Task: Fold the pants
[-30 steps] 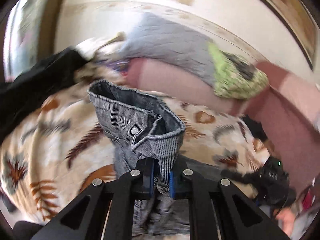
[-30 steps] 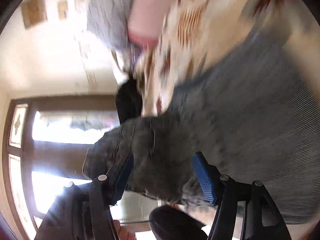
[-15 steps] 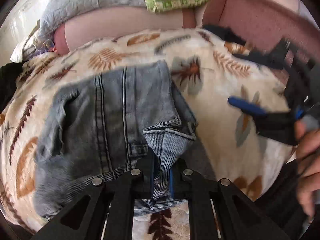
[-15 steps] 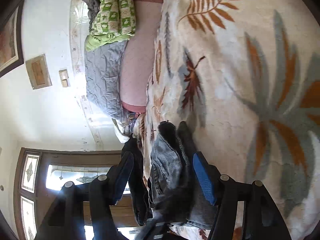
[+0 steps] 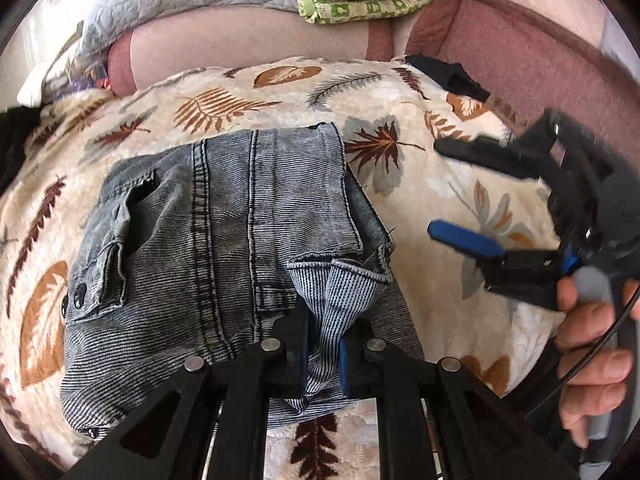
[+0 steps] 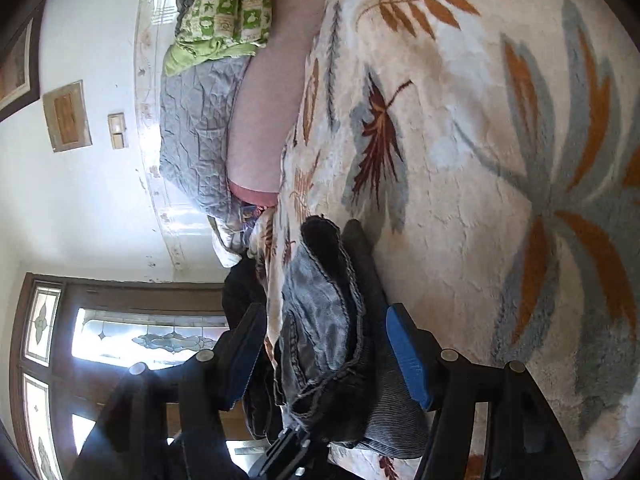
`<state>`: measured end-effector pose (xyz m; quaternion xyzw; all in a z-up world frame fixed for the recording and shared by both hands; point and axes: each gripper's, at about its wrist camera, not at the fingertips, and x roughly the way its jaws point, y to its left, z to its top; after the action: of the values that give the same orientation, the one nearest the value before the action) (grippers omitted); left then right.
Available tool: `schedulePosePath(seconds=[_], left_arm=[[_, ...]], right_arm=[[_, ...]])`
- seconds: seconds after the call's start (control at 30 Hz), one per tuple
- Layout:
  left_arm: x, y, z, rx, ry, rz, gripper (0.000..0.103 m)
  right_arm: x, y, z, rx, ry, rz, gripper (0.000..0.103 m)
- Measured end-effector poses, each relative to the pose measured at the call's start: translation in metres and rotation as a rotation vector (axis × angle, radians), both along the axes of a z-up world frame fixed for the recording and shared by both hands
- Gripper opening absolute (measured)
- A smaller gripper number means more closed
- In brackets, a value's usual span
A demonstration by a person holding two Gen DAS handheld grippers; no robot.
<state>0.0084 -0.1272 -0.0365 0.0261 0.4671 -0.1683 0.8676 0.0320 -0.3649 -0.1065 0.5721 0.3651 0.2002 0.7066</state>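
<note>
Brought the pants [image 5: 224, 240] down onto the leaf-print blanket [image 5: 420, 112], folded over. My left claw [image 5: 323, 344] stayed clamped on the near hem; right claw [image 5: 452, 196] hung open, empty, to the right. Fold laid; release seemed next.

Leaf-print blanket [image 5: 420, 104] on couch [image 5: 520, 52]; folded jeans [image 5: 224, 232] atop
</note>
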Motion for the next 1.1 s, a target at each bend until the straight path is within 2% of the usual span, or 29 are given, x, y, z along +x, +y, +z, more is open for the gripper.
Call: schedulePosePath(seconds=[0.17,0.43,1.1], left_arm=[[-0.001,0.003,0.004,-0.024,-0.001,0.006,0.011],[-0.006,-0.011,-0.002,0.077,-0.042,-0.013,0.011],[-0.005,-0.013,-0.004,0.104,-0.043,-0.010,0.011]], right_arm=[[0.001,0.000,-0.003,-0.002,0.000,0.004,0.066],[0.002,-0.001,-0.005,0.007,0.001,0.013,0.066],[-0.009,-0.011,-0.005,-0.052,0.005,-0.038,0.066]])
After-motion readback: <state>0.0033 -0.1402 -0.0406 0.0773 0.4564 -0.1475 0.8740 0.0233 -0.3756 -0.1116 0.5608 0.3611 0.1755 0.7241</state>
